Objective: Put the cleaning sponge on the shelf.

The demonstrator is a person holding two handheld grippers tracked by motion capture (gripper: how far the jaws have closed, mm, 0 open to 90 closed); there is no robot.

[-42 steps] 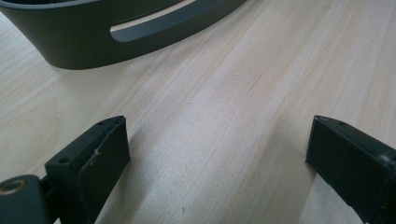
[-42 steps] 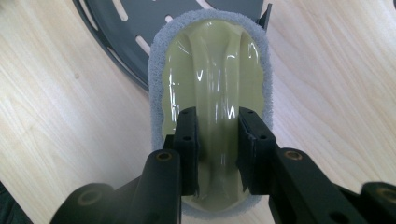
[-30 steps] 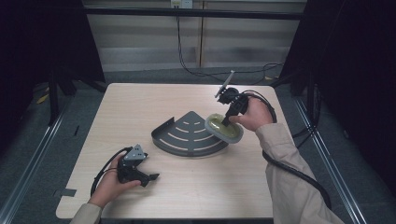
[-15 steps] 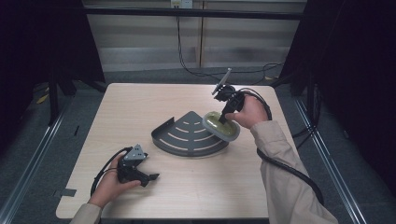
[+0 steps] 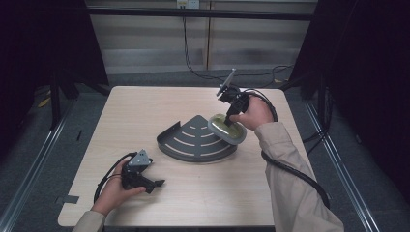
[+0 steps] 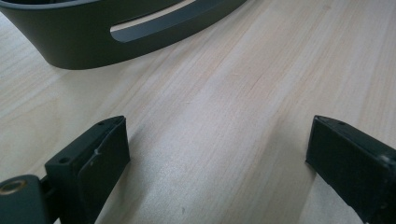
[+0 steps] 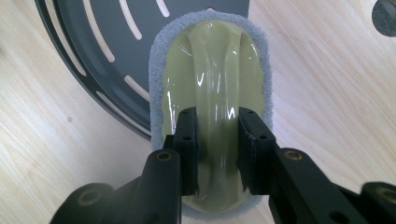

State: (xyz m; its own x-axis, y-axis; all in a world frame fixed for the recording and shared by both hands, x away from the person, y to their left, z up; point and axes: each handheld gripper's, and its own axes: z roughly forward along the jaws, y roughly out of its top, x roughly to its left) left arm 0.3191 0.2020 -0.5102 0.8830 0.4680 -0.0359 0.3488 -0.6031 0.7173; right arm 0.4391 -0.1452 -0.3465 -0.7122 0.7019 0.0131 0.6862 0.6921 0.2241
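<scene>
right gripper (image 7: 217, 149) is clamped on the raised ridge of a pale green scrubber (image 7: 212, 88) with a grey sponge edge. it holds the scrubber at the right end of a dark grey slotted corner tray (image 5: 193, 140), partly over the tray and partly over the table. left gripper (image 6: 217, 154) rests near the front left corner, jaws wide apart with nothing between them, well apart from the tray. light wooden table (image 5: 145, 106) has a pale grain. around it the room is dark, with black cables on the grey floor behind.
</scene>
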